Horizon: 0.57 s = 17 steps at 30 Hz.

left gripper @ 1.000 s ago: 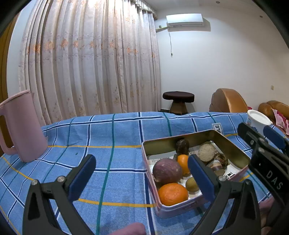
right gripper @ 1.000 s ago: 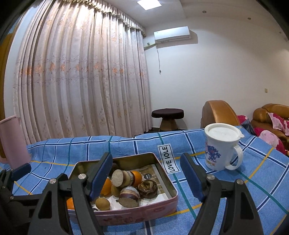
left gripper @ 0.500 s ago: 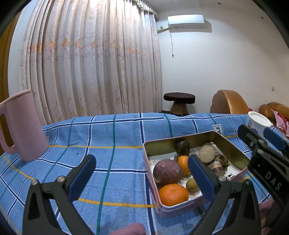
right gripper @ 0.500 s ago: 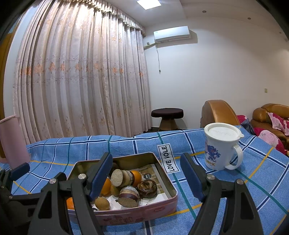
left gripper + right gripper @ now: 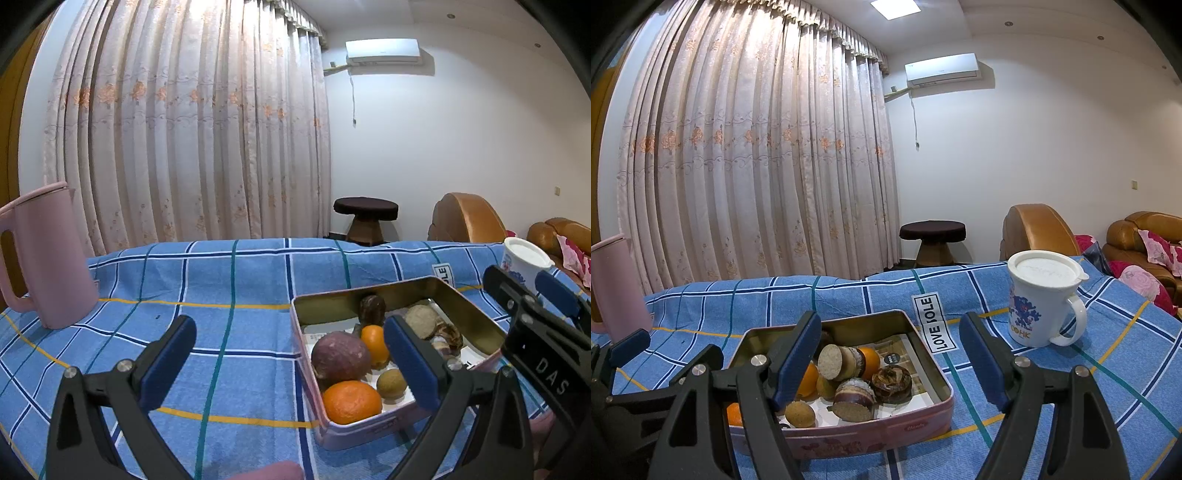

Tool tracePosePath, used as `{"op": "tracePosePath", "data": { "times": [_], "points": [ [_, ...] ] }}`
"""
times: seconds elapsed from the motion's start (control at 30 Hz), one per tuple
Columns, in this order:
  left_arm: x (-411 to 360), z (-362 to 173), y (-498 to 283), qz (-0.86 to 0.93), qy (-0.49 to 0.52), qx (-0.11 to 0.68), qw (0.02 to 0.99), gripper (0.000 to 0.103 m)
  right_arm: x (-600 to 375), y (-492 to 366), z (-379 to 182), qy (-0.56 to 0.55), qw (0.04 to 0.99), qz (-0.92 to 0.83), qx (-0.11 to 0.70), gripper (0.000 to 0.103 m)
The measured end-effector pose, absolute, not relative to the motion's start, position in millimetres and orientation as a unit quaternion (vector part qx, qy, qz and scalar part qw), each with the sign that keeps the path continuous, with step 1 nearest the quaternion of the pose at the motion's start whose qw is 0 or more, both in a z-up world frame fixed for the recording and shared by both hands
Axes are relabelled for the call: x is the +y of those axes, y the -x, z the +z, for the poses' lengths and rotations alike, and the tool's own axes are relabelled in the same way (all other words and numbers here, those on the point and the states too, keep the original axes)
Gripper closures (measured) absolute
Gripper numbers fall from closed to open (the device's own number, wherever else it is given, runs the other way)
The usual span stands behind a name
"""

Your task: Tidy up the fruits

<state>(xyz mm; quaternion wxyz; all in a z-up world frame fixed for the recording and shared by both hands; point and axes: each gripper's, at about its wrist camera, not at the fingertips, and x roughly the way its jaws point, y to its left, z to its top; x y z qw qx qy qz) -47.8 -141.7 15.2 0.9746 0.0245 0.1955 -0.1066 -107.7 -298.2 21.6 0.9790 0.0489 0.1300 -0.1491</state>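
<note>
Hovering above the blue checked tablecloth (image 5: 236, 280), the left gripper (image 5: 291, 354) holds its blue pads wide apart with nothing between them, well to the right of the pink jug (image 5: 44, 258) standing at the far left. Just right of its centre sits the pink tin (image 5: 354, 432), and its right pad overlaps the tin's middle in the view; inside lie a purple round fruit (image 5: 340, 360), an orange (image 5: 352, 402) at the near corner, a smaller orange (image 5: 373, 343) behind, and a small brown fruit (image 5: 392, 384). Over in the right wrist view, the right gripper (image 5: 890, 362) is spread open and empty too, its left pad in front of the tin's left half and its right pad over bare cloth. Cut brown pieces (image 5: 849, 395) crowd the tin's floor below and between the pads. Farther right, a white mug (image 5: 1039, 301) stands well apart.
</note>
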Motion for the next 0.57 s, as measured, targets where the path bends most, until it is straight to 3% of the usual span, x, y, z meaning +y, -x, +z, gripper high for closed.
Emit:
{"op": "tracePosePath", "data": {
  "times": [0.57],
  "points": [
    [-141.1, 14.7, 47.9, -0.118, -0.018, 0.199, 0.973, 0.0, -298.4, 109.9, 20.3, -0.049, 0.978, -0.151, 0.132, 0.024]
  ]
}}
